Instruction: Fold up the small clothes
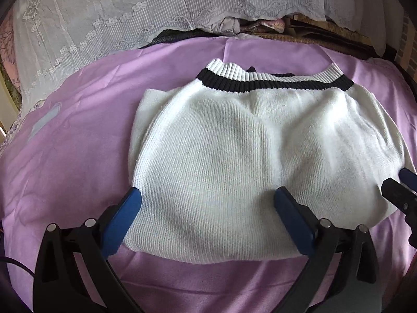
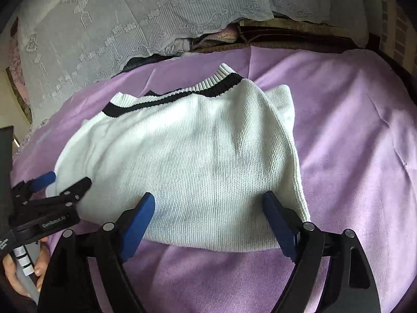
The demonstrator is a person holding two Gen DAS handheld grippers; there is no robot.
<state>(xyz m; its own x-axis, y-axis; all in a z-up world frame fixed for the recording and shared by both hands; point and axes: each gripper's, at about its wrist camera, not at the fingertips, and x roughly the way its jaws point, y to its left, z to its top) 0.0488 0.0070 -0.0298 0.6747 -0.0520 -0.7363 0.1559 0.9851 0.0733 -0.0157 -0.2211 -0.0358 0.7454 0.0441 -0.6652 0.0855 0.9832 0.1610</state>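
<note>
Here both the left gripper (image 1: 208, 195) and right gripper (image 2: 208, 200) spread wide, fingers (image 1: 122, 216) over the white sweater (image 1: 234, 143), gripping nothing.

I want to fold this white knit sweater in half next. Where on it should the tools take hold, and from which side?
Probably the near folded edge of the white knit sweater, one corner each. It lies flat on the purple sheet, striped ribbed collar at the far end. The left tool and right tool already sit open at this edge, so approach low from the near side, pinch the layers, and carry them toward the collar.
</note>
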